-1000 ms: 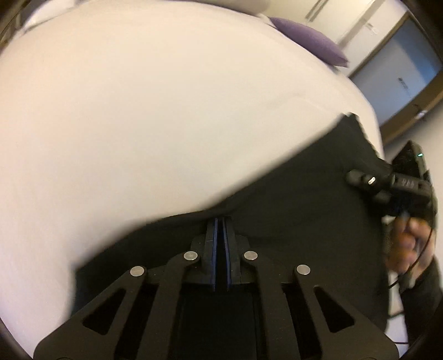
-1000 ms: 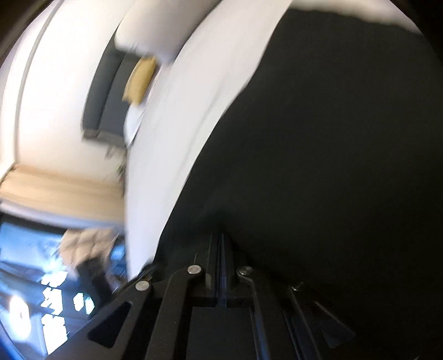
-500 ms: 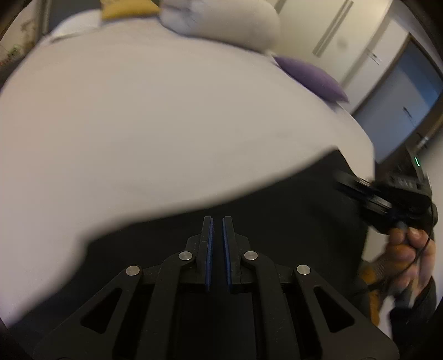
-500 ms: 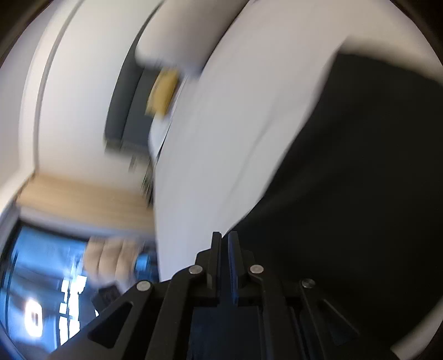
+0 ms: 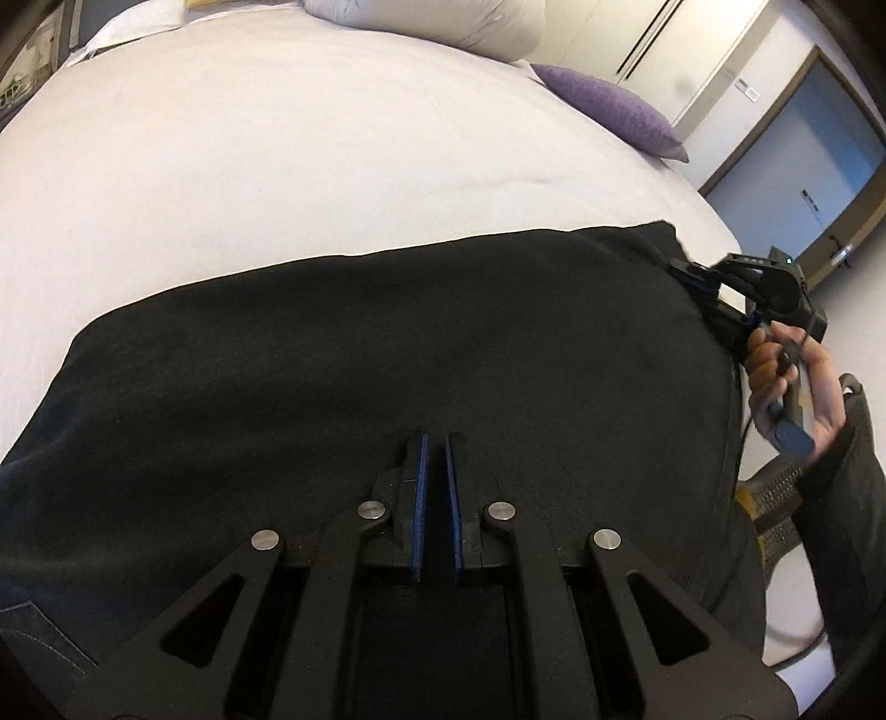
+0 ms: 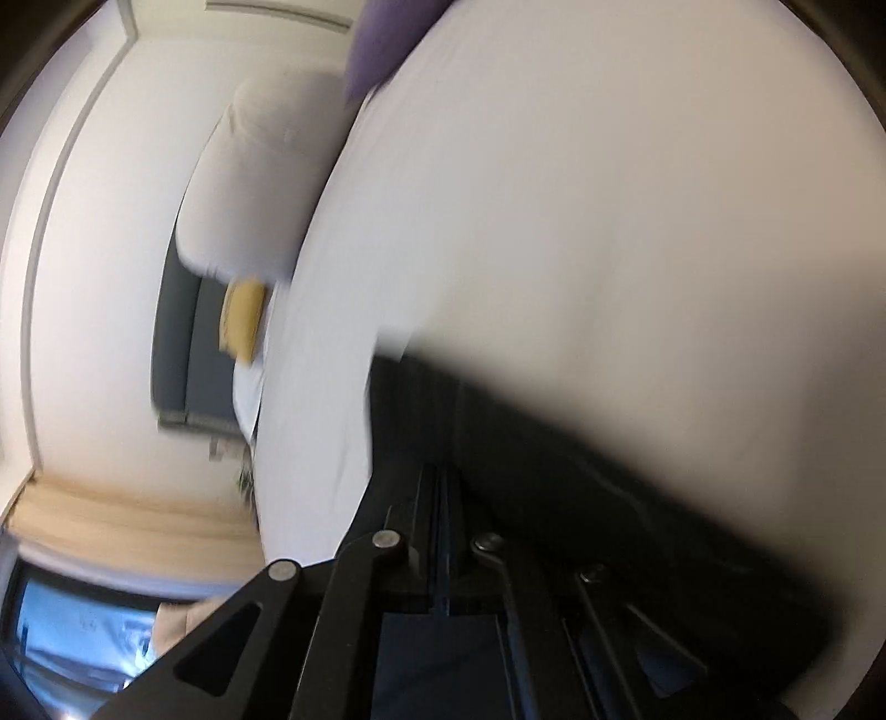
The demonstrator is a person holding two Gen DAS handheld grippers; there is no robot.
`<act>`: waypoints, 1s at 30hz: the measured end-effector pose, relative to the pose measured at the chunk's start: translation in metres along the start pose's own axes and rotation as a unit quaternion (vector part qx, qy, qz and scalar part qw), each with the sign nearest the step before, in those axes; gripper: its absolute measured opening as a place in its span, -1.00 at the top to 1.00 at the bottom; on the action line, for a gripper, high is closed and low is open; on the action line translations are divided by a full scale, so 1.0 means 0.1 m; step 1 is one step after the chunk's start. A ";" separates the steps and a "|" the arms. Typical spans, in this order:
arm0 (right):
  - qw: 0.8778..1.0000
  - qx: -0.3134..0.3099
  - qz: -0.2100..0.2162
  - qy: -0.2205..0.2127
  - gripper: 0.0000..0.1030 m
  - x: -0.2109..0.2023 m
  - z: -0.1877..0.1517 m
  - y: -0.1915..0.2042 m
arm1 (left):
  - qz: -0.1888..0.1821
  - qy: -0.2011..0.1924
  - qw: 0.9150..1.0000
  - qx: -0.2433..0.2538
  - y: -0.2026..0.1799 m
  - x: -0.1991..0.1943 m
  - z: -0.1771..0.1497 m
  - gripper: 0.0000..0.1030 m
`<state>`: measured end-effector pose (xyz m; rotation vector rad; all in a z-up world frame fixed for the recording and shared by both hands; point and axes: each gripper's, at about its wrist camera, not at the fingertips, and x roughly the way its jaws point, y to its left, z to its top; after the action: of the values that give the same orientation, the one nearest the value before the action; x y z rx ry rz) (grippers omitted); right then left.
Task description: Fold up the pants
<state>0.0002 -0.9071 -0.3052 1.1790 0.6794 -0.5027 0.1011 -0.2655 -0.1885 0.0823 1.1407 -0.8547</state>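
Note:
Black pants [image 5: 387,343] lie folded flat across the near part of the white bed [image 5: 277,155]. My left gripper [image 5: 434,443] hovers over their near edge, its blue-padded jaws a narrow gap apart with nothing between them. My right gripper [image 5: 686,271] shows at the pants' far right corner, held by a hand; whether it holds cloth there is unclear. In the blurred right wrist view the right gripper [image 6: 443,476] looks shut, with the black pants [image 6: 581,459] at and beside its tips.
A white duvet roll [image 5: 432,22] and a purple pillow [image 5: 609,105] lie at the head of the bed. A door [image 5: 797,166] stands at the right. The right wrist view shows a yellow cushion [image 6: 241,321] and a grey headboard [image 6: 177,343].
My left gripper has let go of the pants' edge and its jaws have parted slightly. The pants have been laid down flat. The right gripper has swung round toward the pants' corner.

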 end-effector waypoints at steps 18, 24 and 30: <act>0.971 -0.118 0.078 0.194 0.87 0.34 -1.95 0.71 | 0.058 -0.013 0.996 -0.067 0.65 -0.73 -0.77 0.87; 0.997 -0.069 -0.011 0.037 0.74 -0.52 -1.01 0.16 | 0.050 -0.032 0.994 -0.088 0.81 -0.99 -1.19 0.87; 0.997 -0.018 -0.002 -0.072 -0.32 -1.52 -0.60 -0.20 | 0.064 -0.037 0.993 -0.090 0.86 -1.05 -1.27 0.87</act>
<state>-0.1334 -0.8550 -0.2238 1.0961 0.5659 -0.5703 0.0440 -0.0891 -0.1902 -0.0259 1.1258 -0.6335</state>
